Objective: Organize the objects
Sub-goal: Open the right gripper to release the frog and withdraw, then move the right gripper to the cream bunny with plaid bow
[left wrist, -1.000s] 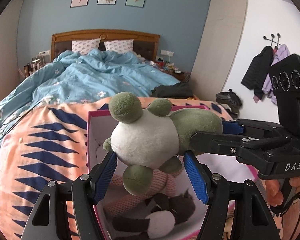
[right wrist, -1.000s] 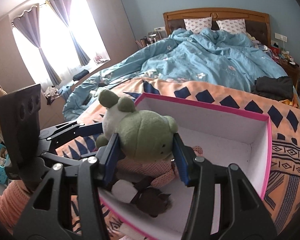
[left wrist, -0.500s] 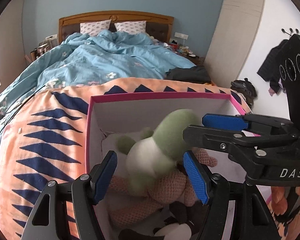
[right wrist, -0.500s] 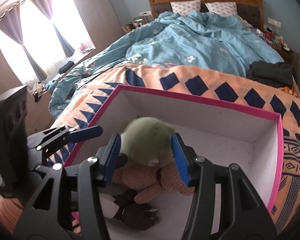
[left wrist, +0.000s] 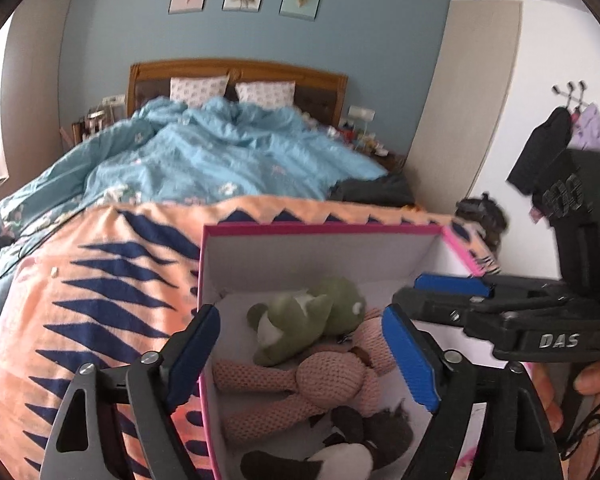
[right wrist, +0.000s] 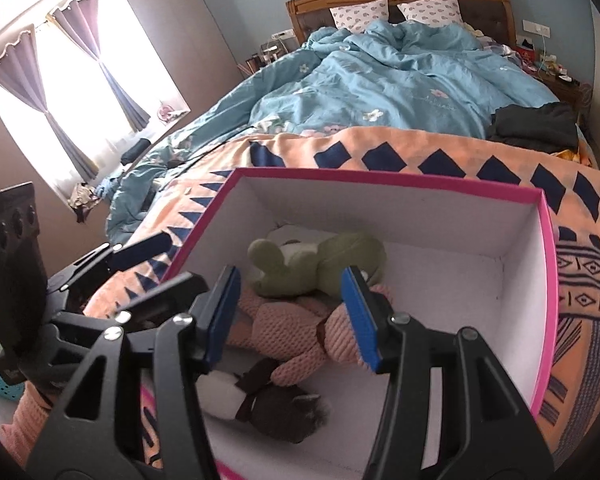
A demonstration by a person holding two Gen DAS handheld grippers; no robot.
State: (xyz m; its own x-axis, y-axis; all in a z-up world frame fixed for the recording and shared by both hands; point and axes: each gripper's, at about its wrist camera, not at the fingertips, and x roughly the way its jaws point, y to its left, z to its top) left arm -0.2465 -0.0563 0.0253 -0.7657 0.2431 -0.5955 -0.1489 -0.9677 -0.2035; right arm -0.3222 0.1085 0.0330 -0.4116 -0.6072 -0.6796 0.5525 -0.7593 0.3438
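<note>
Green plush, short-piled and plainly stuffed soft: the frog toy lies on its side inside the pink-rimmed box, toward the box's far wall, resting on top of the pink knitted doll. Nearer the front of the box, below the doll, lies a dark brown and white plush. I judge the frog light and squashy; it will give under the pads instead of slipping, so a firm squeeze across the round head or the belly should hold best, while a limb would just stretch and let it swing. Nothing about it looks fragile.

The left gripper hangs over the box's left front corner with its jaws wide; they have just been opening, and nothing is pinched between them, the frog lying loose beyond the blue pads. The right gripper reaches in from the box's front, jaws held at a middling gap. The frog and doll show between its pads, but the pads look clear of the fur, so I read it as released.

Outward from the box, an orange blanket with navy diamonds spreads beneath it. Beyond the box's far wall a rumpled blue duvet runs up to a wooden headboard. Coats hang on wall hooks off to the box's right
</note>
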